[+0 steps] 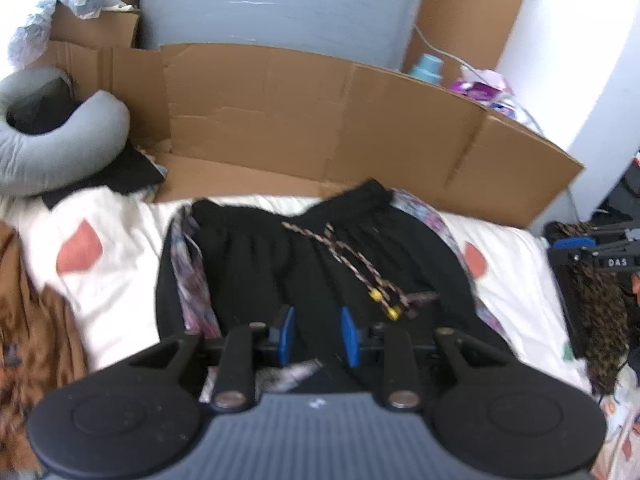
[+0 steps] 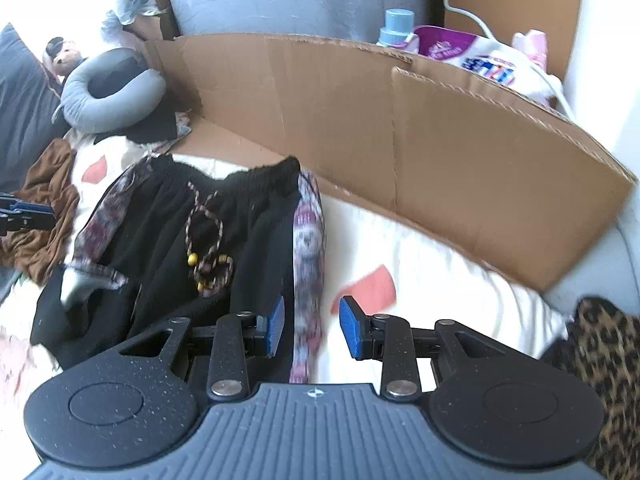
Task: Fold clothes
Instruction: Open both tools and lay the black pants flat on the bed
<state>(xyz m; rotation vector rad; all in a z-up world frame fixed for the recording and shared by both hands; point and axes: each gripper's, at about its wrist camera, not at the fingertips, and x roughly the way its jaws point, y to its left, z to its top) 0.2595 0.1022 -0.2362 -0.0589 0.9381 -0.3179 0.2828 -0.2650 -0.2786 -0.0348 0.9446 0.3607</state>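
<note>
A: Black shorts (image 1: pixel 304 264) w/ patterned side stripes lie mid-frame on the white bed sheet (image 1: pixel 120 280), waistband toward the cardboard (image 1: pixel 320 120) at top, spread flat, prob. so a fold goes clean.

B: Tools?

A: Left tool (image 1: pixel 317 334) part-spread over the fabric, pinching nothing. Right tool (image 2: pixel 311 326) same, straddling the side stripe.

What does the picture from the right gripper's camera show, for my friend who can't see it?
Black pants with patterned side stripes and a beaded drawstring lie on a white bed cover. The right gripper hangs over their right edge with its blue pads apart, gripping nothing. Behind stands a big cardboard sheet, with a grey neck pillow far left.
</note>
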